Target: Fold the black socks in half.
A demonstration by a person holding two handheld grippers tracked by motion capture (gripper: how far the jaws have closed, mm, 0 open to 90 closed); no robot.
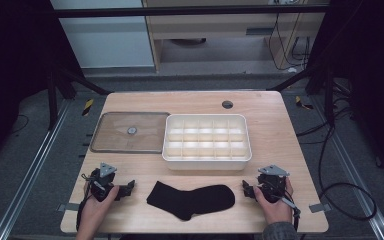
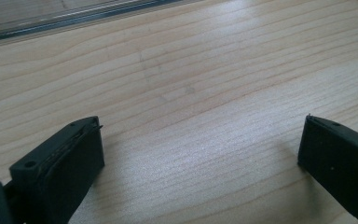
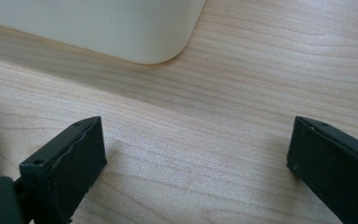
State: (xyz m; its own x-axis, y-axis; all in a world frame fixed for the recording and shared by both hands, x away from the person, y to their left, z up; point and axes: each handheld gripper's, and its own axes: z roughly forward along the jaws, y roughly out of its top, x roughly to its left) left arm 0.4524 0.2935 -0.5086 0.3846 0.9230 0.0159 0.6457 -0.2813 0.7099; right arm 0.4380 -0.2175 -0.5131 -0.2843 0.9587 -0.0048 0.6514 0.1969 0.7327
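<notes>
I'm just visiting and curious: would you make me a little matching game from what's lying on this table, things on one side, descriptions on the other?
Things:
1. sock
2. divided box
3. clear lid
4. left gripper

Descriptions:
a. white, many empty compartments
b. black, lying flat near the table's front edge
c. jaws open over bare wood
d. flat, see-through, left of the box

Pairs: 1-b, 2-a, 3-d, 4-c
</notes>
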